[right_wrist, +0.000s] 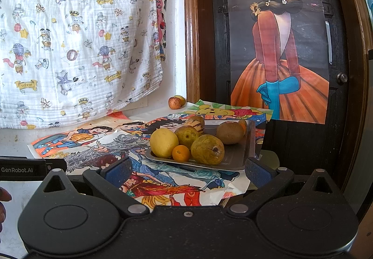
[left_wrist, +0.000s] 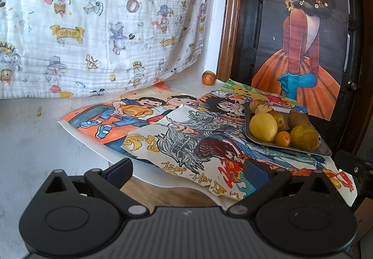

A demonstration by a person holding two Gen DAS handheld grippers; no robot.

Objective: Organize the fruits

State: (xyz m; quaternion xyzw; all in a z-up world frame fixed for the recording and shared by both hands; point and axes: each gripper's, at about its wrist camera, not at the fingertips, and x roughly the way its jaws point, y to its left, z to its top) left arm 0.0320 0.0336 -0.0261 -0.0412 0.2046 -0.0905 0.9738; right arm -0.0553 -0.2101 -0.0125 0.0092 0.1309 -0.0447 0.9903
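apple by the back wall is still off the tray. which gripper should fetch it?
Probably left. The small red-yellow apple sits left of the metal tray, and the open left gripper has bare drawings ahead. The open right gripper faces the tray's fruit.

Light: bright, even daylight in both views.
Glare: pale sheen on the poster (right_wrist: 279, 49), washing out its dark ground.
Shadows: soft, under the fruit in the tray (right_wrist: 235, 161).
Distortion: fisheye bend at the edges; door frame (right_wrist: 191, 37) curves; corners black.
Focus: sharp throughout.
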